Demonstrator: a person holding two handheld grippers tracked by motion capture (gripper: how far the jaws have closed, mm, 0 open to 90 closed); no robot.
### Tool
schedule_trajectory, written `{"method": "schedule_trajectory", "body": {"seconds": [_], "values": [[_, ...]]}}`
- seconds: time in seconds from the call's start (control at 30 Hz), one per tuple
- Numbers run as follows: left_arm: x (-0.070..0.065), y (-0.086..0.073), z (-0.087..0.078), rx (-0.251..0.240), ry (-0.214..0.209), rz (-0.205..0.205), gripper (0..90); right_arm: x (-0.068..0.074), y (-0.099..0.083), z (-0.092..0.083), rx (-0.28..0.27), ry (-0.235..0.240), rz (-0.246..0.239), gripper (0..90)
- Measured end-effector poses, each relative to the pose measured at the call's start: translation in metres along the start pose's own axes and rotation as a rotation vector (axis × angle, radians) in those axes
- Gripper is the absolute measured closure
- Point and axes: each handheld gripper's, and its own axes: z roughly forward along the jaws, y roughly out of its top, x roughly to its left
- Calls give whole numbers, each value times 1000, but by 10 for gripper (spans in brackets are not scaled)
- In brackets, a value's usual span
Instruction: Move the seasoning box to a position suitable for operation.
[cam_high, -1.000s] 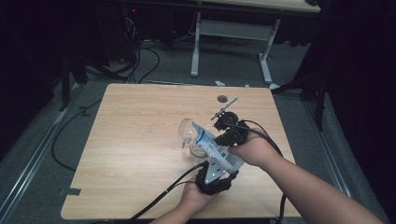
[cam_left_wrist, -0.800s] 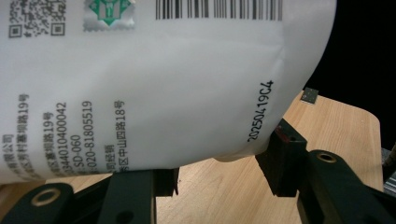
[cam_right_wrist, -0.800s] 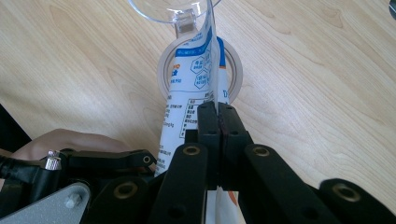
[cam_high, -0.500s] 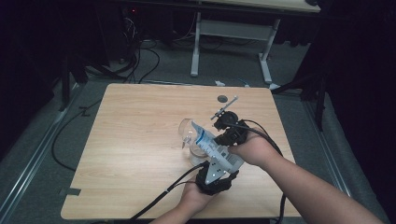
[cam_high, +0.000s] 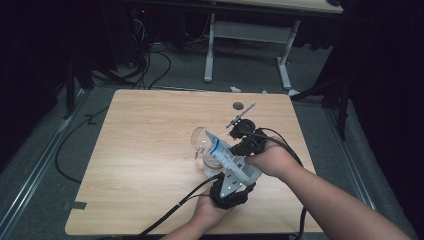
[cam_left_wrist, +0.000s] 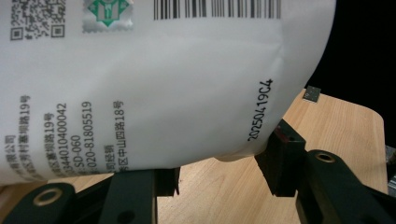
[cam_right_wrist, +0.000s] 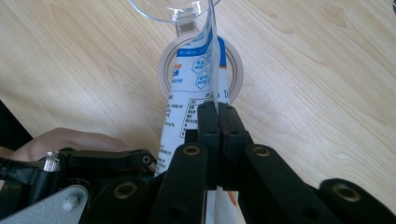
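High view: a clear container (cam_high: 202, 142) left, the white pouch (cam_high: 227, 157) tilted over it. Left gripper (cam_high: 227, 192) clamps the pouch's base; its own view shows printed text. Right gripper (cam_right_wrist: 218, 119), jaws pressed together, pinches the pouch's edge above a tape ring (cam_right_wrist: 236, 60).

- The high view looked forward and down from above the person's side, far enough back to take in the whole tabletop (cam_high: 150, 165) and the floor beyond it.
- The left gripper view rode the left gripper (cam_left_wrist: 215, 184) and sat very close to a white printed pouch (cam_left_wrist: 154, 79), with the tabletop behind.
- The right gripper view rode the right gripper (cam_right_wrist: 218, 116), facing steeply down at the tabletop from near.
- All 3 views shared the pouch and the tabletop; the 2 gripper views saw it from opposite sides.
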Motion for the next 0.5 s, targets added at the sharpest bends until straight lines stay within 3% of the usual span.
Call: {"method": "schedule_trajectory", "body": {"seconds": [0.5], "values": [[2, 3, 0, -10, 3, -14, 551, -1, 4, -1, -4, -8, -10, 898]]}}
